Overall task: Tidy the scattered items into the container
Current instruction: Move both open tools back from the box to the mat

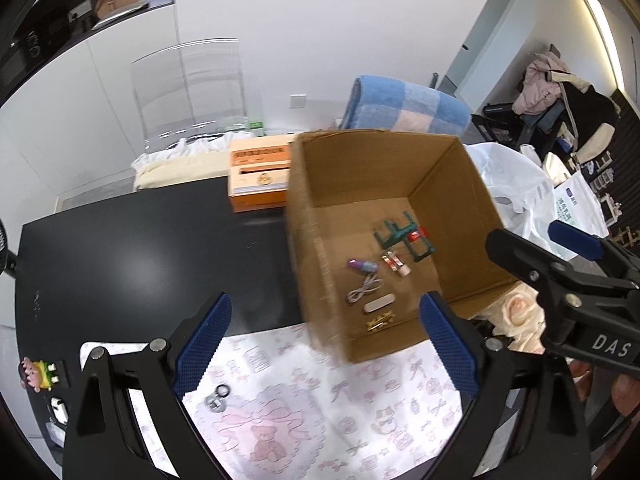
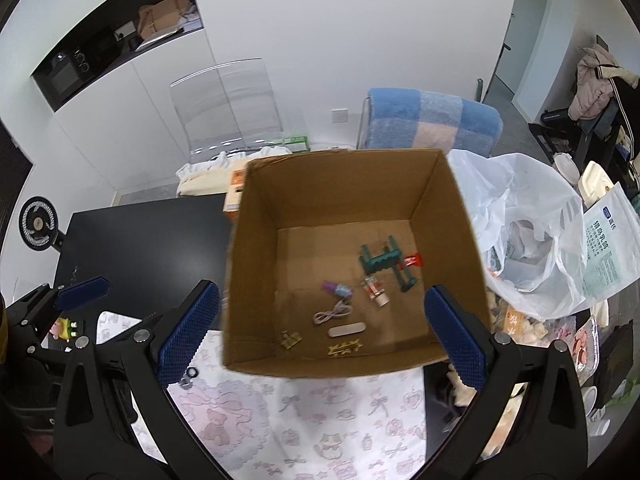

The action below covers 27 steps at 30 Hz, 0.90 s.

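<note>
Cardboard box (image 2: 352, 184) stands open-topped on the black table (image 1: 152, 248), its near edge over a pink-printed mat (image 2: 320, 416). A white plastic bag (image 2: 520, 216) crowds its right wall; an orange carton (image 1: 256, 184) sits just behind its left. Inside lie a green rack (image 2: 386, 262), a coiled cable (image 2: 332, 314) and a gold clip (image 2: 344, 348). Small rings (image 1: 218, 396) remain on the mat. Left tongs (image 1: 326, 344) and right tongs (image 2: 322, 336) both gape wide, empty.

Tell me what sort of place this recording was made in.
Probably a lived-in home or small studio room, not a lab: a black table with a patterned pink mat, a blue checked blanket over a chair, coats piled on a rack, and an oven in a wall niche.
</note>
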Motion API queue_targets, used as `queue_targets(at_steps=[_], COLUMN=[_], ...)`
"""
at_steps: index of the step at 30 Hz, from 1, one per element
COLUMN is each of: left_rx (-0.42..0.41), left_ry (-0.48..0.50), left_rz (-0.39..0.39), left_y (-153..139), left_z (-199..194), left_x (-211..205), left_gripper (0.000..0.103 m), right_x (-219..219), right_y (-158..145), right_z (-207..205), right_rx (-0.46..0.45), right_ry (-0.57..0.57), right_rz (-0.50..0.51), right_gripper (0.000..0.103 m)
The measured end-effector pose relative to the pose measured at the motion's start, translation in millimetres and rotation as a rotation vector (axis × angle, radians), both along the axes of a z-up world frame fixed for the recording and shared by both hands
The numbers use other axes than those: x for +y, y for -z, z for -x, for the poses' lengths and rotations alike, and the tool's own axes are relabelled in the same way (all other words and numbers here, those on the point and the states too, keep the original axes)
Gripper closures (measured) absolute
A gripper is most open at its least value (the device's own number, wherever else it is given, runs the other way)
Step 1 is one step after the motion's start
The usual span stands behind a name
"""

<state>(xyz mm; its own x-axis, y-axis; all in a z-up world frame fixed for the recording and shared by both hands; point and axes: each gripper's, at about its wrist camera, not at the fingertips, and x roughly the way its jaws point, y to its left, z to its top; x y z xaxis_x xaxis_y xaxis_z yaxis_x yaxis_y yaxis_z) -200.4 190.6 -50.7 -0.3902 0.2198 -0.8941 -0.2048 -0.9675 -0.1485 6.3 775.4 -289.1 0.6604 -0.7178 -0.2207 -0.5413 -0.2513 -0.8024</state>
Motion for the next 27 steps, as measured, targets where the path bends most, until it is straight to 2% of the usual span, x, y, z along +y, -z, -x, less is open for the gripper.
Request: queue_targets(at_steps=[12,27], left_rx=[-0.009,-0.064], left_ry=[-0.072,-0.131], left_rz=[0.013,0.005], left_y=[-2.0,25.4], left_z=[-42.8,-87.2], left_x=[-88.2,-168.9], left_gripper=[0.009,0.009], right_x=[-29.3,-87.3], right_y=[42.8,83.5], right_z=[74.6,139.5], right_rx=[0.016,0.004], right_ry=[0.022,0.083], right_rz=[0.018,0.091], right_gripper=[0.000,0.000])
